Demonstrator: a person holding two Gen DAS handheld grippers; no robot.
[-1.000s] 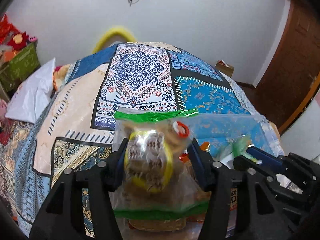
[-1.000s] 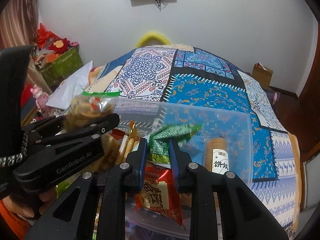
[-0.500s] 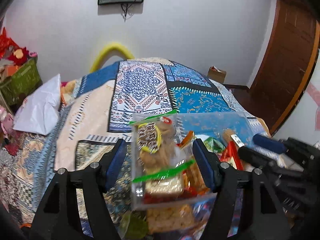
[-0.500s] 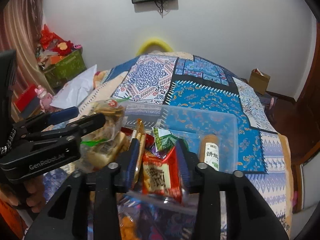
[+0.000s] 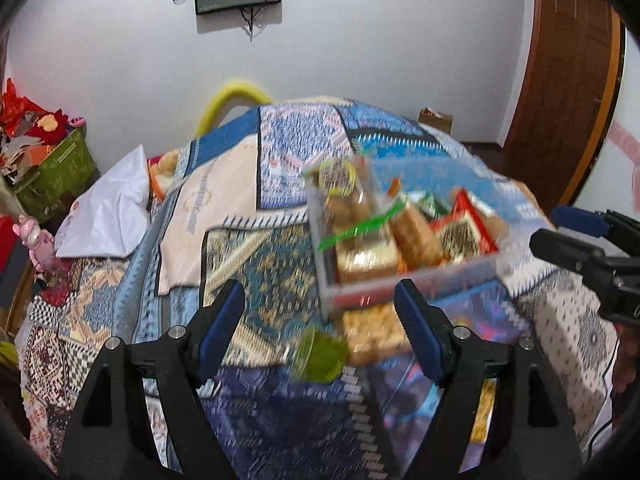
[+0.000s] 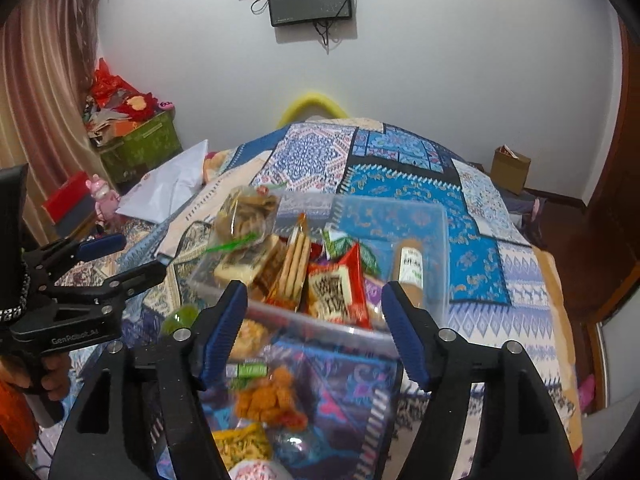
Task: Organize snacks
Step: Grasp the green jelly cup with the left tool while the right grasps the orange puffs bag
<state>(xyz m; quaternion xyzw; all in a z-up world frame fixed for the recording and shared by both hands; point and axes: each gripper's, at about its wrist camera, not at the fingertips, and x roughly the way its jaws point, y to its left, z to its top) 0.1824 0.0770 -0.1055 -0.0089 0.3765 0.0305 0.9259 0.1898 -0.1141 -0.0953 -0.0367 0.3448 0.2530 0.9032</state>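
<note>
- Snacks fill a clear plastic bin (image 6: 436, 264) that sits on the patterned bedspread (image 6: 472, 248), near the middle of the bed and just beyond both grippers.
- At the bin's far left corner a clear bag of cookies (image 6: 246, 212) with a green strip stands tallest; the left wrist view shows it too (image 5: 344, 196), blurred.
- Right of it lie a wrapped cake (image 6: 244, 266), a pack of long biscuits (image 6: 296, 268) leaning upright, and a red packet (image 6: 336, 288) with a dark printed label.
- A brown roll with a white label (image 6: 412, 268) lies in the bin's right part, apart from the rest.
- On the spread nearer than the bin lie loose items: a green round piece (image 5: 320, 354), a bag of orange snacks (image 6: 268, 400) and a yellow packet (image 6: 240, 446).
- Left gripper (image 5: 320, 316) has its jaws wide apart, holding nothing, hovering near the bin's near left corner.
- Right gripper (image 6: 312, 316) is likewise spread wide and holds nothing, framing the bin's near wall.
</note>
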